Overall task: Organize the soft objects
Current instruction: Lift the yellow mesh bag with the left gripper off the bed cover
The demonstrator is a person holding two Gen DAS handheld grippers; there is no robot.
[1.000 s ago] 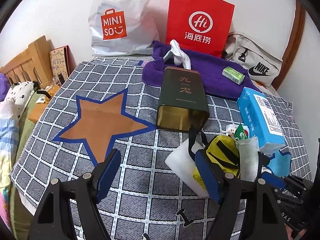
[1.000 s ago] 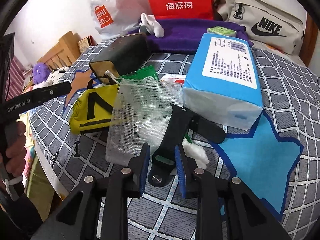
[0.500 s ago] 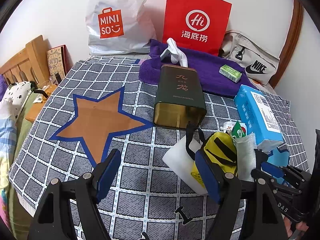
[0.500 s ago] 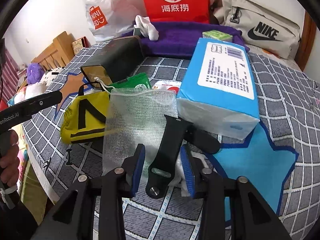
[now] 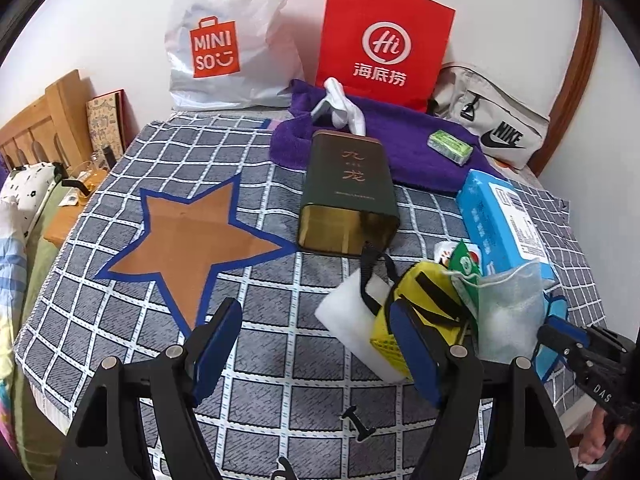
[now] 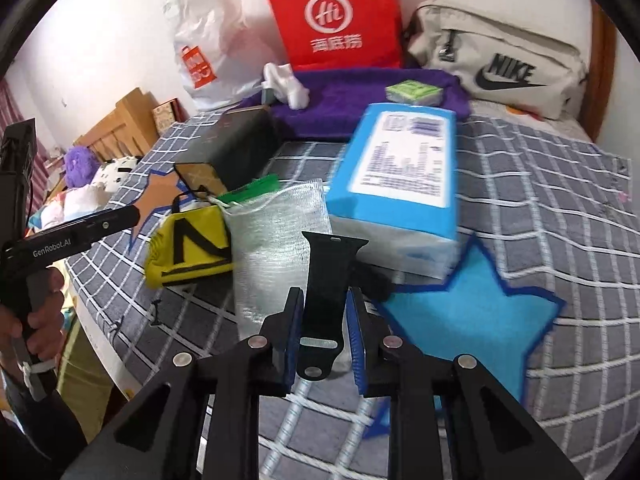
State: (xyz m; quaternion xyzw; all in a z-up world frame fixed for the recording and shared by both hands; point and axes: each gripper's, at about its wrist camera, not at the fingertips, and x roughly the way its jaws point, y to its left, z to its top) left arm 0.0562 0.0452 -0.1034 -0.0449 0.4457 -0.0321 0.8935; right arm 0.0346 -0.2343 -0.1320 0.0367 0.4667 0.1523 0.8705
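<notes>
My right gripper [image 6: 323, 322] is shut on a black watch strap [image 6: 326, 276] and holds it lifted above the checked cloth [image 6: 560, 184], next to a blue star mat [image 6: 472, 316]. A white mesh pouch [image 6: 276, 240], a yellow pouch [image 6: 188, 248] and a blue tissue pack [image 6: 400, 176] lie just behind it. My left gripper [image 5: 316, 348] is open and empty above the cloth, between a brown star mat [image 5: 188, 240] and the yellow pouch [image 5: 424, 304]. A white foam block [image 5: 352, 312] lies under that pouch.
A dark green tin [image 5: 348, 192] lies on its side mid-bed. A purple towel [image 5: 400, 140] with a white sock [image 5: 340, 104] and a green packet [image 5: 448, 148] lies behind it. Miniso bag [image 5: 224, 36], red paper bag [image 5: 384, 40] and Nike bag [image 5: 492, 120] line the wall.
My right gripper closed on the black watch strap and lifted it off the cloth. My left gripper stayed open and moved slightly.
</notes>
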